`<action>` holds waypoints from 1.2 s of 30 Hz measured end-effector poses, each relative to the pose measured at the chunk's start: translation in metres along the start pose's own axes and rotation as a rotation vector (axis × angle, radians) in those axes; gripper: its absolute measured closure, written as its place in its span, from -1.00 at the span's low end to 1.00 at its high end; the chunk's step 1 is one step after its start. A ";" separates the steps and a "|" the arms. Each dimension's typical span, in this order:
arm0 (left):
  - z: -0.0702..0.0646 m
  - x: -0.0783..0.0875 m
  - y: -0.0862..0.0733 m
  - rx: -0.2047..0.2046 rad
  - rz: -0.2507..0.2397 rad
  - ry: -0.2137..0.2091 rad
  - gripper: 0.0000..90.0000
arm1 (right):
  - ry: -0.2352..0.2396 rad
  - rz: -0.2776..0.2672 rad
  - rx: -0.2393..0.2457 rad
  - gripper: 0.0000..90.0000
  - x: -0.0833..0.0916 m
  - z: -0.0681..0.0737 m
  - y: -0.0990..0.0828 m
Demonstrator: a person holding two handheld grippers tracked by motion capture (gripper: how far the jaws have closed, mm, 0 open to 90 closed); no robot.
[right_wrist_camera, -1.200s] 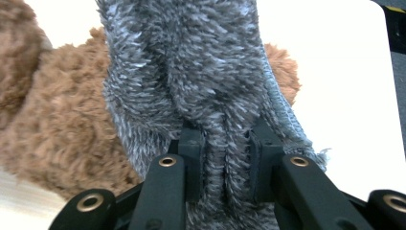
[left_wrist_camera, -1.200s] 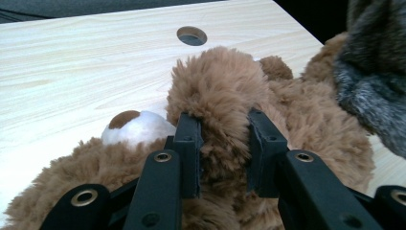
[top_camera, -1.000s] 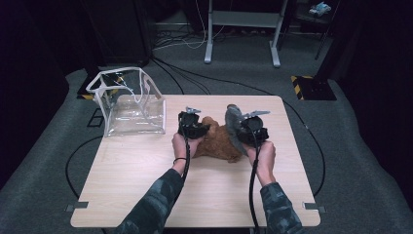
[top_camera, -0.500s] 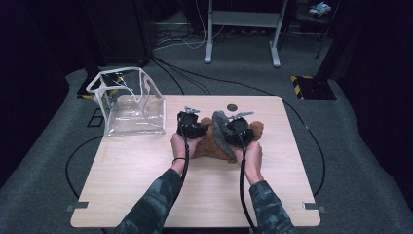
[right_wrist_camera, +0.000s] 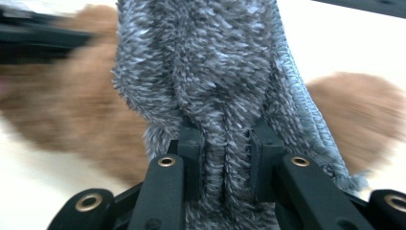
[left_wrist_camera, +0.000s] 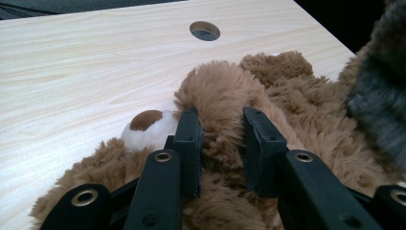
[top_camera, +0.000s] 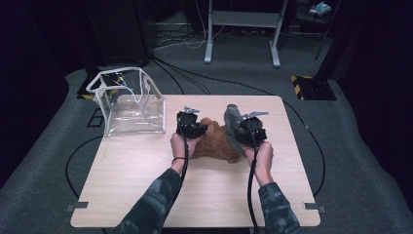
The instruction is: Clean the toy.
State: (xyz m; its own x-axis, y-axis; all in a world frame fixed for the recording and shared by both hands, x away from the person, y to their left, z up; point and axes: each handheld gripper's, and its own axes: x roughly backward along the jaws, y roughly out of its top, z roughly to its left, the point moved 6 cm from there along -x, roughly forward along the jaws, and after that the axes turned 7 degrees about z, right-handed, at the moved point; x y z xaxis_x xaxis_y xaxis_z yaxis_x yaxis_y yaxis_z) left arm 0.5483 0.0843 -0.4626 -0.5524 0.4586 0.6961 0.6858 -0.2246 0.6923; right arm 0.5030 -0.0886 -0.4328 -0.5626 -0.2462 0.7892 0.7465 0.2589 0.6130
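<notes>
Item 1, clear plastic bag: stands open on the tabletop, well to the left of the left gripper.

Item 2, left gripper: jaws clamped on a fold of the brown plush toy, which lies flat on the tabletop under and ahead of it; a white-and-brown paw patch sits just left of the jaws.

Item 3, right gripper: jaws pinched on a ridge of the grey plush toy, held upright above the brown one, just right of the left gripper.

Handling note: judged step is gathering both toys for the bag. Keep each pinch deep in the pile so fur does not slip, and lift the grey toy clear before moving the brown one.

Surface: pale wood-grain tabletop with a round cable hole beyond the left gripper.

Room: dark, grey carpet, floor cables, metal stand legs behind.
</notes>
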 end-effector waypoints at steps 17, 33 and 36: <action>0.000 -0.001 0.000 -0.004 -0.005 0.004 0.55 | -0.014 0.028 -0.023 0.60 -0.012 -0.011 0.001; 0.000 -0.002 -0.001 -0.007 0.001 0.010 0.55 | 0.065 -0.028 0.013 0.59 0.009 0.021 -0.012; 0.000 -0.002 0.000 -0.007 0.001 0.014 0.55 | 0.099 -0.005 0.069 0.59 -0.003 0.045 -0.015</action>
State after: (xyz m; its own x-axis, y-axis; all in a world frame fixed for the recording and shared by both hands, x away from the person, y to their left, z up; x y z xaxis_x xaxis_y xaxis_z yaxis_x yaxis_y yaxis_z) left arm 0.5490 0.0835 -0.4642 -0.5580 0.4467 0.6993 0.6832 -0.2311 0.6927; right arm 0.4774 -0.0497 -0.4427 -0.5264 -0.3375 0.7804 0.7155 0.3199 0.6210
